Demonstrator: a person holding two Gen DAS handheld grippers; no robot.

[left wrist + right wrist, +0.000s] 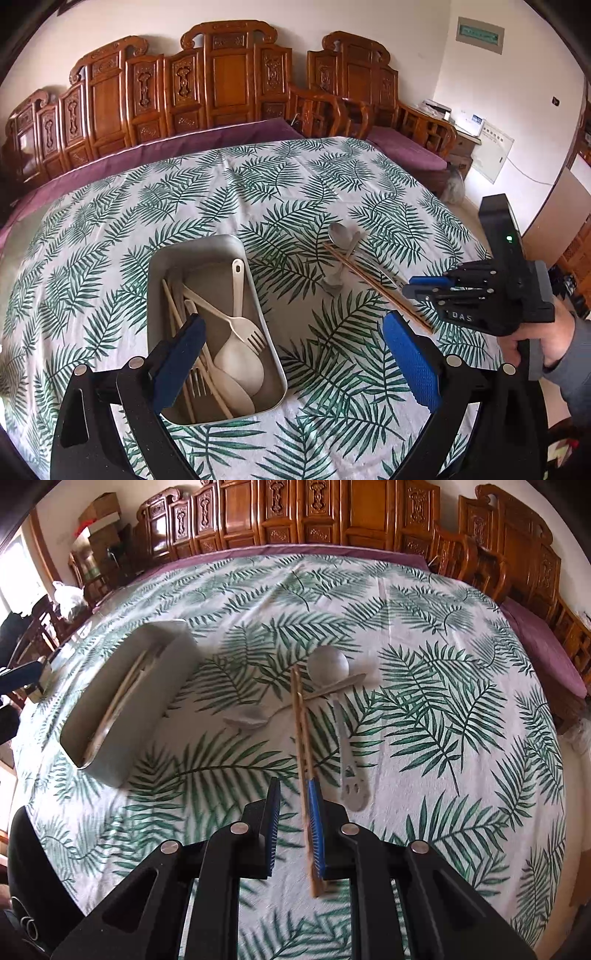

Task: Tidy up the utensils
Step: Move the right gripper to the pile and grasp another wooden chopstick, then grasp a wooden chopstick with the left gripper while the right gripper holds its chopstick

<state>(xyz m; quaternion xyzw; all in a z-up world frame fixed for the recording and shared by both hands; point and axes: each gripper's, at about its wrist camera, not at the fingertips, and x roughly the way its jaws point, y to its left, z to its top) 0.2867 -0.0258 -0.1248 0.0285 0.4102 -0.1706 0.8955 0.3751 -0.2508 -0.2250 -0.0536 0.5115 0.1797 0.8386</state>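
Observation:
A metal tray (162, 266) on the leaf-print cloth holds several beige spoons, forks and chopsticks; it also shows in the right wrist view (155, 664). To its right lie a pair of wooden chopsticks (369, 277), a metal spoon (338, 232) and other metal utensils. In the right wrist view the chopsticks (301, 731) run between my right gripper's (293, 808) partly open pads, against the right pad (316, 830). A metal spoon (328, 662) and a metal fork (352, 782) lie beside them. My left gripper (291, 343) is open wide above the tray's near end.
The table (258, 177) is covered by the leaf-print cloth. Carved wooden benches with purple cushions (221, 92) stand behind and to the right. My right gripper (480, 295) shows in the left wrist view at the table's right side.

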